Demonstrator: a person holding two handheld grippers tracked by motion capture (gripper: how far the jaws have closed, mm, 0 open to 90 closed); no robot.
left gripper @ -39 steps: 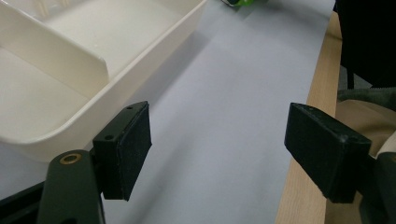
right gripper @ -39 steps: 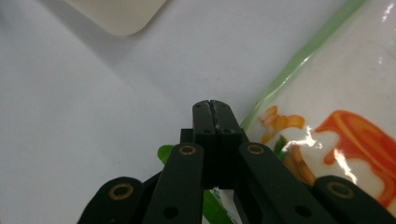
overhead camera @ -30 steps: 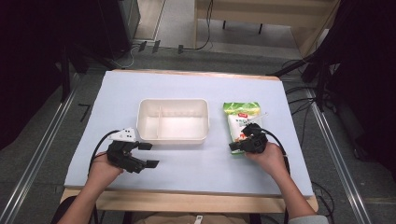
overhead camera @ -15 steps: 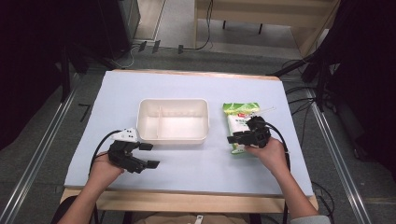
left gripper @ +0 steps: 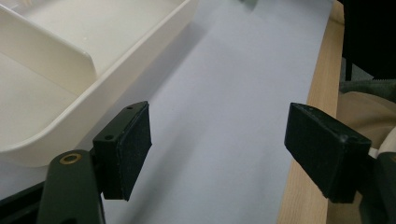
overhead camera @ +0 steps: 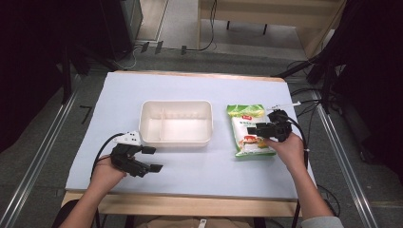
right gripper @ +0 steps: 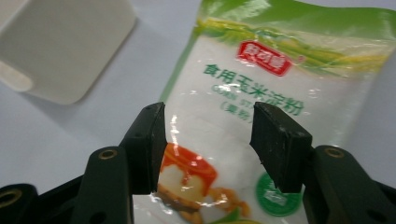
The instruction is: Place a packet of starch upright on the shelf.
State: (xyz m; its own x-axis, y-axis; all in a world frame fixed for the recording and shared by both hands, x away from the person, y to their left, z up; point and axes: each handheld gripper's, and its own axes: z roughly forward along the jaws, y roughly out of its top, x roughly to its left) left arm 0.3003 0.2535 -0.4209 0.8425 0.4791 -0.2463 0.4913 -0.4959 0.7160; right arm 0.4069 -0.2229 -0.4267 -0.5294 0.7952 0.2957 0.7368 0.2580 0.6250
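A green and white bag of corn starch [overhead camera: 245,127] lies flat on the table, to the right of a white divided tray [overhead camera: 176,140]. My right gripper [overhead camera: 253,129] hovers low over the middle of the bag, pointing left. In the right gripper view its jaws [right gripper: 208,123] stand partly open, with the bag's printed face [right gripper: 233,70] showing between them and nothing clamped. My left gripper [overhead camera: 153,158] rests near the table's front left, open wide and holding nothing. In the left gripper view the gripper [left gripper: 219,121] frames bare table beside the tray's wall [left gripper: 140,60].
The light blue tabletop [overhead camera: 190,171] has a wooden front edge [left gripper: 308,140] close to my left gripper. A corner of the tray [right gripper: 70,46] sits left of the bag. Cables [overhead camera: 102,152] trail from both grippers. Dark stands and wires surround the table.
My right gripper has shifted a little away from the person and to the right over the bag. The left gripper, the tray and the bag have stayed put.
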